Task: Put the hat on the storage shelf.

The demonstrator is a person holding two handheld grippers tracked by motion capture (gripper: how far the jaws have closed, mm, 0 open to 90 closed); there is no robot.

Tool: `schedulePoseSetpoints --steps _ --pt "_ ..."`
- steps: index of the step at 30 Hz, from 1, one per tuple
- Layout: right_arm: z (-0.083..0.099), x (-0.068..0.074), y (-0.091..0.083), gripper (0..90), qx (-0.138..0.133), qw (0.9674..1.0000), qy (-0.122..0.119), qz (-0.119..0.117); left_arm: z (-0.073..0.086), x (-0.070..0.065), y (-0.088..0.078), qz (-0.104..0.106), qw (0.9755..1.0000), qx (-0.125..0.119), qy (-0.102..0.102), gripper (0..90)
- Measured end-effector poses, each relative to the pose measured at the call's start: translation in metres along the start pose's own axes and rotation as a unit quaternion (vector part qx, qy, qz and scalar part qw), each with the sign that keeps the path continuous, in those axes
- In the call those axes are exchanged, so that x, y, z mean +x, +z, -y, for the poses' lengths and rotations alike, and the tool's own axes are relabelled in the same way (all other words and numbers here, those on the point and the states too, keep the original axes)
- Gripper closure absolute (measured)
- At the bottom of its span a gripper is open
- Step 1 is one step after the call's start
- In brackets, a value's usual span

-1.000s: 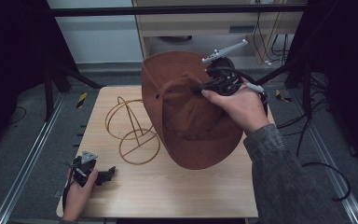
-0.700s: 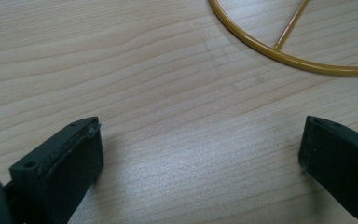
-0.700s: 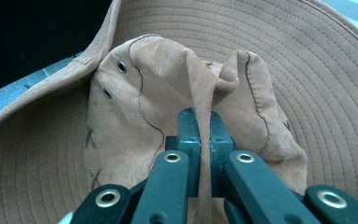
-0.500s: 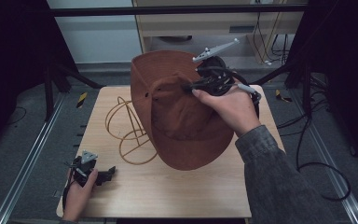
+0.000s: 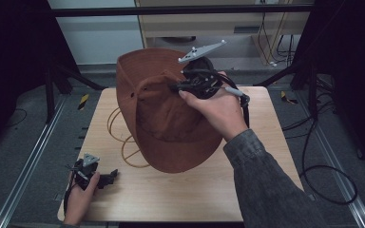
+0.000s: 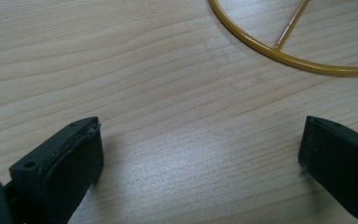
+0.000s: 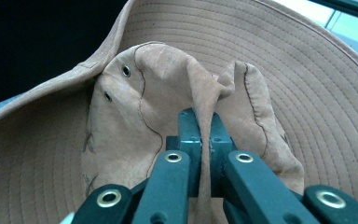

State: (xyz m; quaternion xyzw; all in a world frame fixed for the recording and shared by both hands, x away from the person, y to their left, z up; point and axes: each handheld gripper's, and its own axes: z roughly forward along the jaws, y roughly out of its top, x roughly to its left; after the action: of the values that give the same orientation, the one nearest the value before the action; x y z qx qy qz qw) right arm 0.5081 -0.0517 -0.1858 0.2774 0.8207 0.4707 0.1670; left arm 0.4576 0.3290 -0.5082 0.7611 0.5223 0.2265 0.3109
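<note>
Now the hat is up and moving left.
Left gripper (image 5: 105,176) rests low on the worktop (image 5: 180,194), jaws wide, holding nothing. The wire stand (image 5: 123,142) sits beside it. Right gripper (image 5: 183,87) pinches the hat (image 5: 166,123) by its top; since a moment ago it has drifted over the stand, maybe to go on it.

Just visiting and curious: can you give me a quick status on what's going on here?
Right hand-held gripper shut on hat crown, hat held above table. Left hand-held gripper open, low over table. Wire stand sits under hat.
</note>
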Motion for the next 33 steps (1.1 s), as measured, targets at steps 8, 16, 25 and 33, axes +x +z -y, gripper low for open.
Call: schedulePoseSetpoints --steps 8,16,25,33 --pt "-0.007 0.009 0.011 89.0 -0.005 1.0000 -0.002 -0.007 0.000 0.000 0.000 0.001 1.0000 0.001 0.000 0.0" --pt "-0.015 0.014 0.017 89.1 -0.006 0.9999 -0.007 -0.011 0.000 0.000 0.000 0.001 1.0000 0.001 0.000 0.0" --pt "-0.023 0.013 0.026 89.0 -0.009 0.9999 -0.004 -0.013 0.000 0.000 0.000 0.001 1.0000 0.001 0.000 0.0" --pt "-0.027 0.009 0.044 89.0 -0.007 0.9999 0.001 -0.014 -0.001 0.000 0.001 0.002 1.0000 0.001 0.001 0.0"
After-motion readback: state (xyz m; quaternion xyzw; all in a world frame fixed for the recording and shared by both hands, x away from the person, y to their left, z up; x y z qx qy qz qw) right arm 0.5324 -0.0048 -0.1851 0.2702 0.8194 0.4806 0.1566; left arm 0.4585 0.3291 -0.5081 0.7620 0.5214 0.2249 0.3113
